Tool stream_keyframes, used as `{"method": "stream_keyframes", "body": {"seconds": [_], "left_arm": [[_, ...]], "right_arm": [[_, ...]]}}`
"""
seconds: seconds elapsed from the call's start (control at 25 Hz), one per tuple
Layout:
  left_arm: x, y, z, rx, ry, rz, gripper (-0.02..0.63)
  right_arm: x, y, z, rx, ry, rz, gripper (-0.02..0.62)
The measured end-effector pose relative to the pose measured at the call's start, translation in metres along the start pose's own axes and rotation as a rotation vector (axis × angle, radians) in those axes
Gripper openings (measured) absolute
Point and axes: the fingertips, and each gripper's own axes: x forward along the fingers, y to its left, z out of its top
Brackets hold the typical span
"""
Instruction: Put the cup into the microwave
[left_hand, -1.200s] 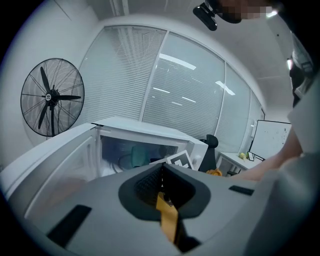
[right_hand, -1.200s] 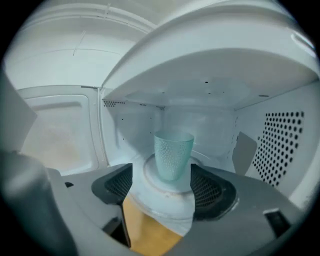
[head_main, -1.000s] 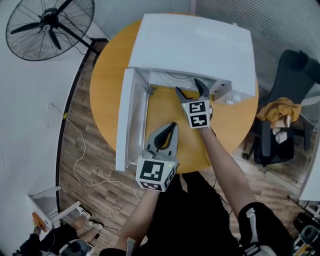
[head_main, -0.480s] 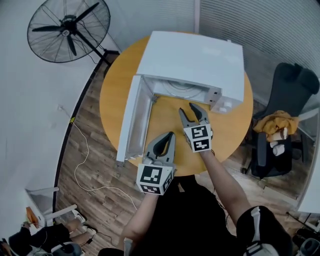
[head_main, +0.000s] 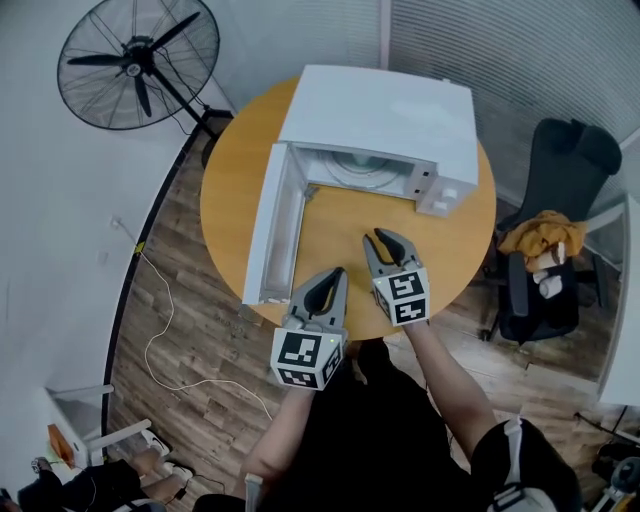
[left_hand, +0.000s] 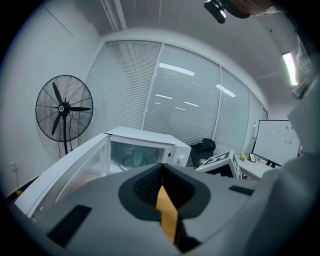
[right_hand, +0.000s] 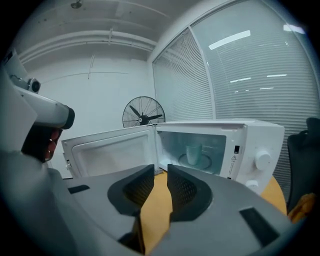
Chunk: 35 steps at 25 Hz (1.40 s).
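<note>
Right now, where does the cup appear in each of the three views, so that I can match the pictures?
Head view: not in it; the top of the microwave covers most of the inside.
Left gripper view: the cup is left of centre, inside the open microwave.
Right gripper view: right of centre, upright on the turntable.
Shared landmark: the standing fan, to the microwave's left in all three views.

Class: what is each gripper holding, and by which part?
Nothing. The left gripper is shut, empty; the right gripper has just been closing its jaws, nothing between them. The cup is inside the microwave.
</note>
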Motion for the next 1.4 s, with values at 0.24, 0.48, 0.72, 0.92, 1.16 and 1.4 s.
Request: {"method": "stream_keyframes", "body": {"seconds": [0.24, 0.48, 0.72, 0.92, 1.16, 1.4], "left_arm": [[-0.044, -0.009, -0.009, 0.002, -0.017, -0.050, -0.002], [-0.084, -0.015, -0.020, 0.007, -0.034, -0.083, -0.002], [-0.111, -0.026, -0.027, 0.013, -0.052, -0.123, -0.002], [-0.125, -0.034, -0.032, 0.034, -0.055, -0.149, -0.002], [-0.134, -0.040, -0.038, 0.044, -0.042, -0.165, -0.002], [-0.137, -0.045, -0.036, 0.046, -0.048, -0.173, -0.002]], "right_arm": [[-0.051, 0.036, 0.010, -0.016, -0.020, -0.044, 0.054], [-0.107, 0.078, 0.019, -0.030, -0.050, -0.060, 0.028], [-0.154, 0.105, 0.025, -0.028, -0.079, -0.078, 0.014], [-0.184, 0.120, 0.033, -0.020, -0.118, -0.091, 0.009], [-0.210, 0.129, 0.036, -0.018, -0.131, -0.102, 0.009], [-0.227, 0.132, 0.038, -0.005, -0.132, -0.111, 0.009]]}}
